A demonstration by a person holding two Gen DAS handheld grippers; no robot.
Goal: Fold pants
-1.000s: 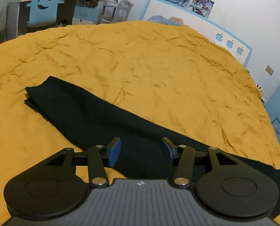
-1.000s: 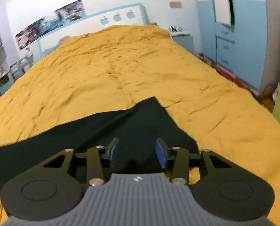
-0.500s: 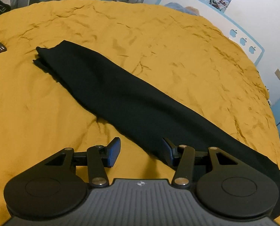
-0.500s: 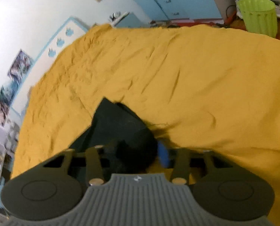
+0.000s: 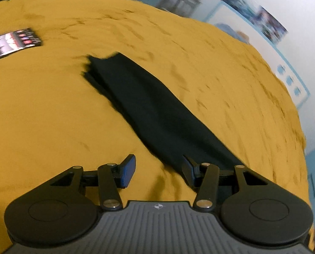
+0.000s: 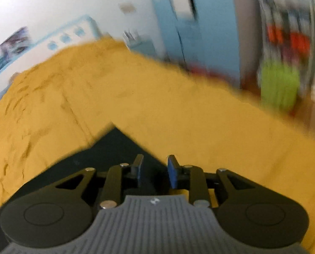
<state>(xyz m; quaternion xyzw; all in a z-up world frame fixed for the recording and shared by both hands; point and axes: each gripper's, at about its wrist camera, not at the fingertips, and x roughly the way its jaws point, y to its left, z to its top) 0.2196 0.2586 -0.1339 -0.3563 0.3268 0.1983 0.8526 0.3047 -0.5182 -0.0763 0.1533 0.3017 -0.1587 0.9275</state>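
Black pants point(image 5: 157, 114) lie lengthwise in one long narrow strip on your yellow bedspread point(image 5: 51, 127) | left gripper point(image 5: 157, 169) spread, holding nothing, at strip's near edge | right gripper point(image 6: 154, 170) opening over one end, pads clear of cloth | crosswise folds remain

One pants point(image 5: 157, 114), one bedspread point(image 5: 51, 116), two grippers (one booklet point(image 5: 11, 42)).

Both wrist views look obliquely down, close over the yellow bedspread point(image 5: 51, 116), sharing it and the black pants point(image 5: 157, 114).
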